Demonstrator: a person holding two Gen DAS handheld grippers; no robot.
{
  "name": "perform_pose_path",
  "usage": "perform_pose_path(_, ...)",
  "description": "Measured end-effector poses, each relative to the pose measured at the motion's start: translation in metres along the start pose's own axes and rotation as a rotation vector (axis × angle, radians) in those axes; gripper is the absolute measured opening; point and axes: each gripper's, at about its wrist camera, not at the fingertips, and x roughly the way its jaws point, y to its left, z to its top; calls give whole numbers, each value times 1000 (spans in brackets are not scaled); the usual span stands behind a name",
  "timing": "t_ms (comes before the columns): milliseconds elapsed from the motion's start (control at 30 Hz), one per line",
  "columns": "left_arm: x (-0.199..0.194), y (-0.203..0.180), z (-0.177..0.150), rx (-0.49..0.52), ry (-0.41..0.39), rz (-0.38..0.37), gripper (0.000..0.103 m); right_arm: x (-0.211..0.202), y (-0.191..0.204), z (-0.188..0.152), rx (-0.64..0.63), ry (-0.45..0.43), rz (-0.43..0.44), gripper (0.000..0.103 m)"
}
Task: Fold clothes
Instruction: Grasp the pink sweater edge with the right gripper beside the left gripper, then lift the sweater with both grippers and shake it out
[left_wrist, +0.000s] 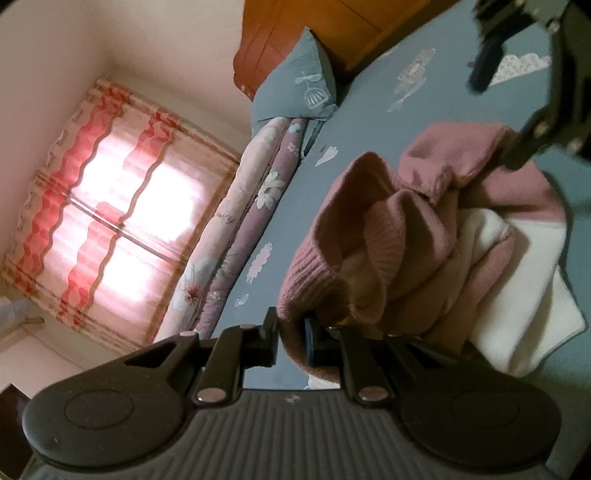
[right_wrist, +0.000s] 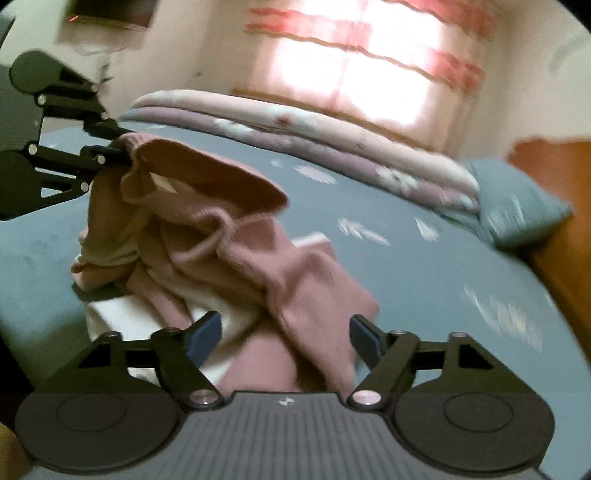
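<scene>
Left wrist view. We log one left tool (left_wrist: 291, 341), its fingers closed on the ribbed hem of one pink-and-white garment (left_wrist: 424, 236). The garment hangs bunched from that grip toward 1 o'clock, its white part trailing onto the blue bed sheet (left_wrist: 369, 122). One right tool (left_wrist: 491, 62) shows at 1 o'clock, its fingers spread, one linkage arm close over the cloth. We count one blue pillow (left_wrist: 299, 85), one rolled floral quilt (left_wrist: 255, 206) and one curtained window (left_wrist: 110, 199) at 9 o'clock.

Right wrist view. We log the right tool (right_wrist: 286, 332) with fingers wide apart and nothing between them, the garment (right_wrist: 236, 240) heaped just ahead. The left tool (right_wrist: 114, 147) at 10 o'clock lifts one edge. Same count here: one quilt (right_wrist: 295, 136), one pillow (right_wrist: 517, 206), one window (right_wrist: 369, 66).

Risk, as we judge it: held at a single point, the garment may twist or slip loose; a second grab into the heap could catch several layers and set a crooked fold.
</scene>
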Motion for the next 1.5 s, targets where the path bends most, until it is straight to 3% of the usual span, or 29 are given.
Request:
perform_pose_path(67, -1, 3, -3, -20, -2, -8, 11, 11, 6, 8, -67, -7, 3, 67)
perform_pose_path(200, -2, 6, -9, -50, -3, -21, 12, 31, 22, 13, -194, -11, -25, 61)
perform_pose_path(233, -3, 6, -9, -54, -4, -22, 12, 36, 25, 14, -230, -11, -43, 56)
perform_pose_path(367, -1, 6, -12, -70, -3, -41, 12, 43, 36, 14, -336, -20, -93, 17)
perform_pose_path(567, 0, 11, -16, -134, 5, -102, 20, 31, 20, 20, -210, -12, -8, 14)
perform_pose_path(700, -4, 12, -14, -133, -15, -121, 20, 18, 1, 24, -95, 2, 77, 13)
perform_pose_path(800, -4, 11, -13, -114, -20, -128, 18, 6, -6, 22, -63, -4, 93, 13)
perform_pose_path(900, -4, 14, -12, -114, -10, -135, 6, -3, -13, 19, -46, -2, 92, 13)
perform_pose_path(1000, -10, 26, -11, -161, -28, -91, 6, -5, -19, 13, -35, 12, 87, 14)
perform_pose_path(1100, -11, 47, -13, -227, -29, -48, 6, -1, -16, 8, -35, 23, 82, 24)
perform_pose_path(1167, -11, 62, -14, -273, -21, -32, 6, 0, -9, 5, -57, 12, 58, 54)
perform_pose_path(1233, -12, 74, -14, -313, -20, -29, 6, 0, 2, 4, -98, -18, 21, 66)
perform_pose_path(1433, -14, 94, -11, -358, -35, -18, 6, 15, 40, -5, -296, -69, -75, 67)
perform_pose_path(1500, -15, 97, -10, -364, -44, -11, 6, 24, 50, -11, -388, -80, -152, 67)
